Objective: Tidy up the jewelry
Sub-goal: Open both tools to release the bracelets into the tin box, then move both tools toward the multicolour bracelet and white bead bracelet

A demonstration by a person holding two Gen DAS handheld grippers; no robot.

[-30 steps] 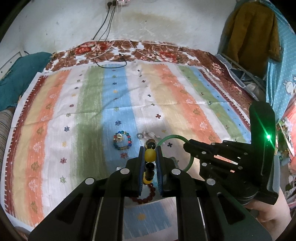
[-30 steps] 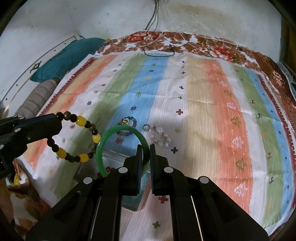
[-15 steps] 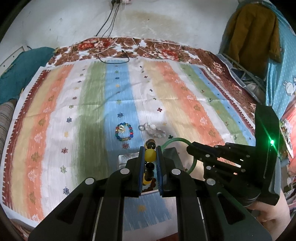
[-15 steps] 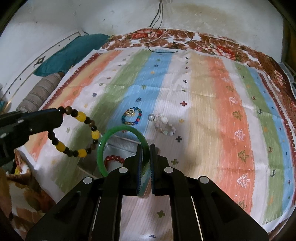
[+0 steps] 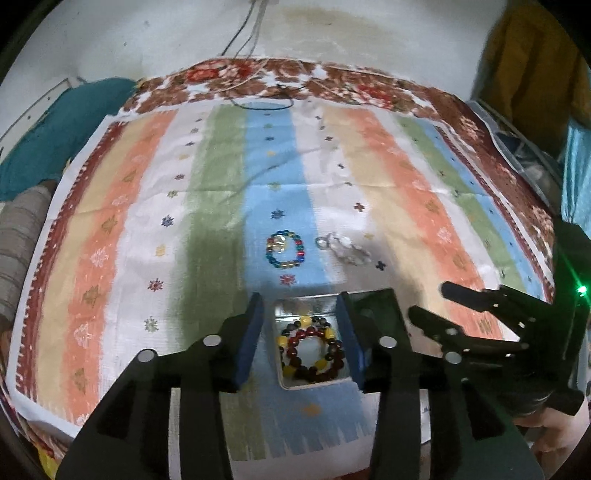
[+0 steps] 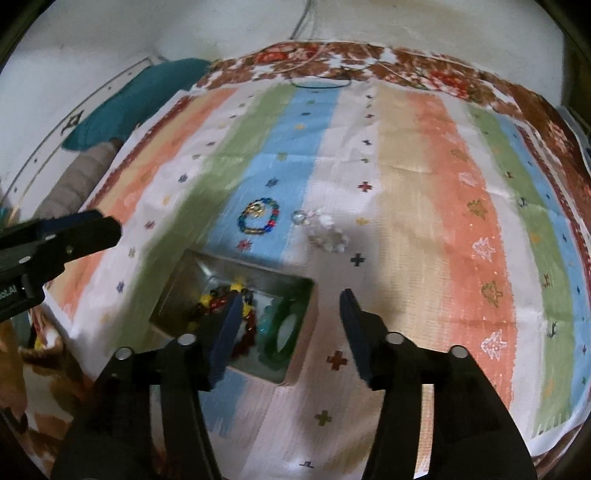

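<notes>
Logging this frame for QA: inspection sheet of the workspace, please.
Surface: striped cloth over a floral blanket.
Job's things: metal tin holds yellow-and-dark bead bracelet, red bead bracelet, green bangle; multicolour bracelet and clear bead bracelet lie beyond it.
Clutter: nothing seen.
Grippers: left gripper and right gripper open, empty.
Cables: cable at far edge.
Surroundings: teal cushion, white wall.

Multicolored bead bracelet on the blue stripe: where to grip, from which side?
The multicolored bead bracelet lies flat as an open ring on the cloth, apart from the clear bead bracelet at its right. Probably best: come from above, one jaw inside the ring, one outside, pinching the near arc, which faces the metal tray.
</notes>
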